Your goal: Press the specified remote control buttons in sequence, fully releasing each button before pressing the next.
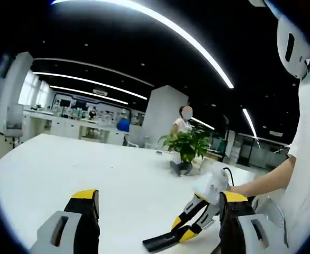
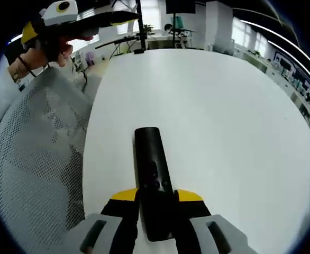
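At the bottom centre of the right gripper view, the right hand-held gripper (image 2: 157,203) pinches the near end of a slim black plastic remote control (image 2: 152,169), which lies lengthwise over the white worktop (image 2: 224,116).

In the left gripper view, the left hand-held gripper (image 1: 157,211) is spread wide above the worktop; a potted green plant (image 1: 187,145) stands at the frame's centre right.

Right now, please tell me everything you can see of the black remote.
The remote is a long, slim black bar, seemingly matte plastic, with small dark buttons near its middle, hard to tell apart. It lies lengthwise between the jaws of the right hand-held gripper, which close on its near end. Its far end points out over the white table; in the left gripper view it slopes down to the tabletop.
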Motion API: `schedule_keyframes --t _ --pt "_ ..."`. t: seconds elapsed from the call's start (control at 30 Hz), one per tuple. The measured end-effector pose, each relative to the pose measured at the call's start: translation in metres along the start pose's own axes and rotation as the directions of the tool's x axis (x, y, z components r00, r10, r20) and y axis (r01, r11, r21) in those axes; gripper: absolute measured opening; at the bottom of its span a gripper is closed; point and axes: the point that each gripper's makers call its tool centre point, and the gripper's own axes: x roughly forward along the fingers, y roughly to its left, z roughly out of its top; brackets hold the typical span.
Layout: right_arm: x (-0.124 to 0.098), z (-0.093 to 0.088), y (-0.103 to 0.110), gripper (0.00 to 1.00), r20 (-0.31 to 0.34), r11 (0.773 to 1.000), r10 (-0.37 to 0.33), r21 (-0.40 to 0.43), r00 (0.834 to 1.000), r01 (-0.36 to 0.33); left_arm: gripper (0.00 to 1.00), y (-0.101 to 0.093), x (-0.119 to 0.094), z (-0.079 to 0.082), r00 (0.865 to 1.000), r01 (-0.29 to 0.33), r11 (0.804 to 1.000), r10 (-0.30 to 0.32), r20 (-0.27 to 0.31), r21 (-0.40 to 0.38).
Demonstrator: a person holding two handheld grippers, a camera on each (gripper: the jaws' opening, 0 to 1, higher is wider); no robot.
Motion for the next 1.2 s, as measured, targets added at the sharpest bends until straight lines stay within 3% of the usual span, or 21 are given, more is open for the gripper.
schedule_keyframes --t 0.4,0.73,1.2 --pt "-0.004 0.006 -0.046 0.23 -0.026 1.000 -0.026 -0.006 0.999 0.026 0.97 -0.001 -0.003 -0.002 1.000 -0.001 1.000 0.001 -0.011 0.011" --pt "-0.006 0.009 -0.087 0.27 -0.057 0.996 -0.064 -0.062 0.996 0.061 0.98 -0.001 -0.007 -0.003 1.000 0.003 1.000 -0.003 -0.017 0.015" --pt "-0.005 0.017 -0.118 0.32 -0.021 0.987 -0.152 0.056 0.988 0.153 0.97 -0.010 -0.004 -0.004 0.999 0.010 1.000 -0.009 -0.034 0.026"
